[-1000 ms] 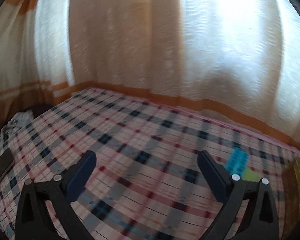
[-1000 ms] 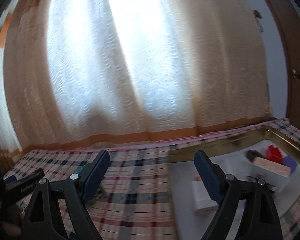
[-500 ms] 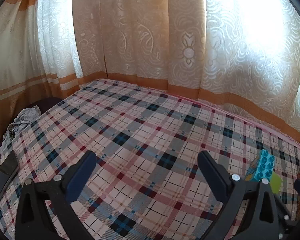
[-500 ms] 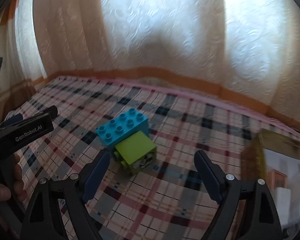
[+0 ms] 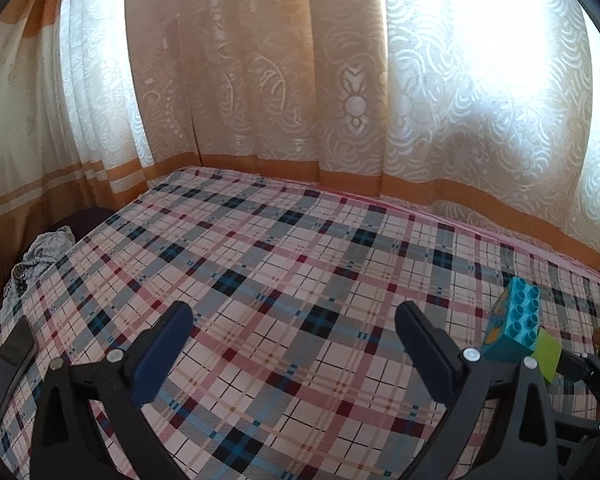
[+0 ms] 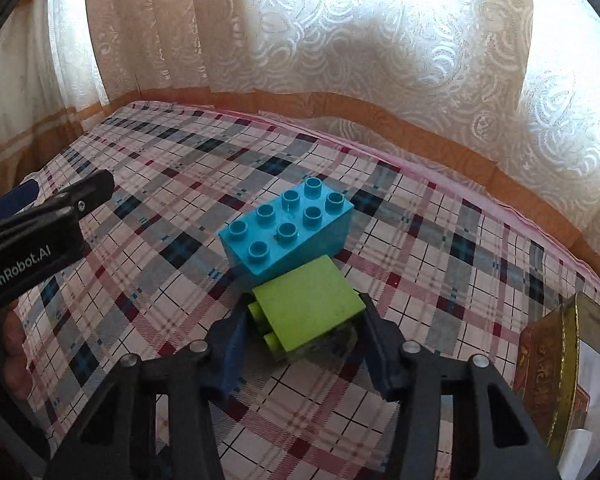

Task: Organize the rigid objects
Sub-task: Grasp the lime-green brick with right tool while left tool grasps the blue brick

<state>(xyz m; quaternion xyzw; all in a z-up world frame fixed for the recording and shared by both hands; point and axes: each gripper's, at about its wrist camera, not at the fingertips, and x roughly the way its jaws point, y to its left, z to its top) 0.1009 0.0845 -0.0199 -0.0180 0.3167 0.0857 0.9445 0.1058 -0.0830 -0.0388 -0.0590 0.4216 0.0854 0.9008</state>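
Closing right gripper (image 6: 300,344) jaws round green brick (image 6: 306,308) on bed (image 6: 172,248), pads not clearly pressing yet; blue brick (image 6: 288,232) touches it. Left gripper (image 5: 292,344) jaws apart, empty. Box (image 6: 560,360) nearby; both bricks not yet stowed

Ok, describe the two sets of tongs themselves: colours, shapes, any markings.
Both are alike. The left tongs have black triangular cut-out frames with silver screw heads, tipped by dark blue ribbed fingers. The right tongs match: black frames, silver screws, blue pads. Seen from the right wrist camera, the side of the left tongs carries white lettering, "GenRobot.AI". No cables or sleeves show.
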